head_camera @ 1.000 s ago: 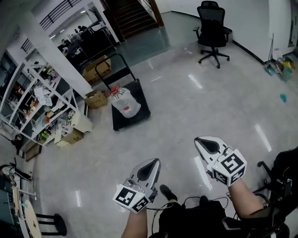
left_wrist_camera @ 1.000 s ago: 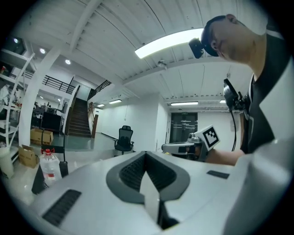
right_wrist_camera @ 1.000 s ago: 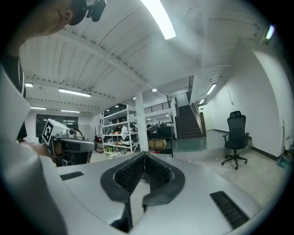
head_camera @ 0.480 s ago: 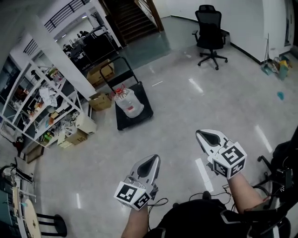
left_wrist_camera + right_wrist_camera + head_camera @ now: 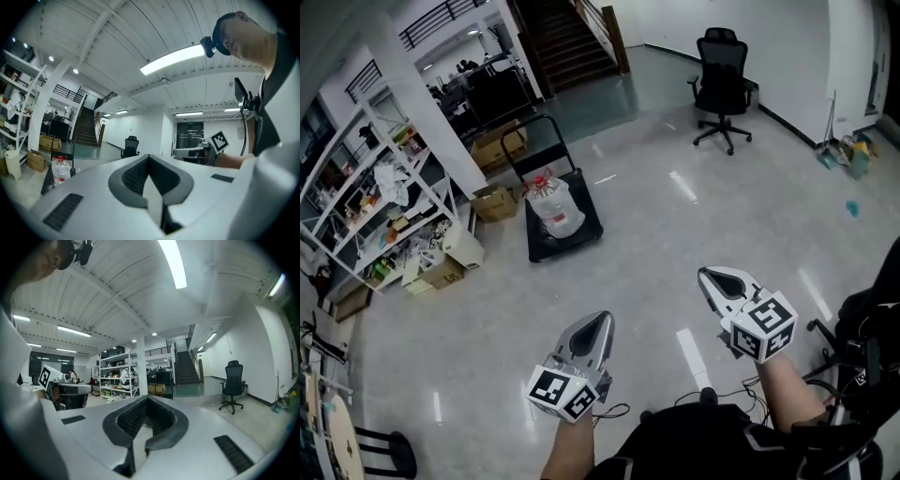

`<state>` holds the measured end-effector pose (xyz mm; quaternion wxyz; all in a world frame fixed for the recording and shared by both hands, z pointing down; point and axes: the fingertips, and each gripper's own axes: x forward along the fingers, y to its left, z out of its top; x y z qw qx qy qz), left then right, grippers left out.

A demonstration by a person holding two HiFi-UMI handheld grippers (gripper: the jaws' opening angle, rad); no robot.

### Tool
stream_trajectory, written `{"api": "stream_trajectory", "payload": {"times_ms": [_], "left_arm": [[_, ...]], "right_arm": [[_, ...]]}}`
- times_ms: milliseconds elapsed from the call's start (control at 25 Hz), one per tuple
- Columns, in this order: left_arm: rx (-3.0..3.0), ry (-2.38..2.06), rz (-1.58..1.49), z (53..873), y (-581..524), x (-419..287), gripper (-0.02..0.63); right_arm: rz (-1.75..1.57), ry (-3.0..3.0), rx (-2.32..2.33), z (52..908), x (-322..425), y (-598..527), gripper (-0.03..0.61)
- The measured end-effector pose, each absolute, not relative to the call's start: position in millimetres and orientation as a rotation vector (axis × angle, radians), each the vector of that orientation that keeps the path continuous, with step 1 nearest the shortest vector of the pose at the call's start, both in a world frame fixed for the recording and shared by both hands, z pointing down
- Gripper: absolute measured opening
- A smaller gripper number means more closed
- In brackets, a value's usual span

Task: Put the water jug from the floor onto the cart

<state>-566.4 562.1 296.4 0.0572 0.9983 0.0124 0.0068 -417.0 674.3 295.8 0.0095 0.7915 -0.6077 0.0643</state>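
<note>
Water jug (image 5: pixel 555 208) is standing upright on the black cart (image 5: pixel 546 247), well ahead of both claws and off to their left. Left gripper (image 5: pixel 598 326) and right gripper (image 5: pixel 715 278) are both hanging closed, holding nothing. Left gripper view is catching the jug low at its left edge, while right gripper view is showing shelving (image 5: pixel 117 376) and an office chair (image 5: pixel 233 386). Glossy grey floor (image 5: pixel 675 234) is reflecting ceiling lights, and a staircase (image 5: pixel 572 37) is rising beyond the cart.

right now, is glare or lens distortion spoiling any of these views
Head view: white light streaks glare on the glossy floor, yet the water jug reads sharp. Left gripper view: strong fisheye, dark corners, ceiling light strip blown out. Right gripper view: same fisheye, bright overhead tube, room bowed.
</note>
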Motion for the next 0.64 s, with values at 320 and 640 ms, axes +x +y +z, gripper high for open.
{"api": "stream_trajectory", "payload": {"times_ms": [320, 640], "left_arm": [[3.010, 0.021, 0.009, 297, 563, -570, 0.000], [3.019, 0.036, 0.010, 295, 580, -567, 0.000]], "right_arm": [[0.188, -1.879, 2.466, 294, -421, 679, 0.002], [0.187, -1.890, 2.457, 292, -417, 686, 0.002]]}}
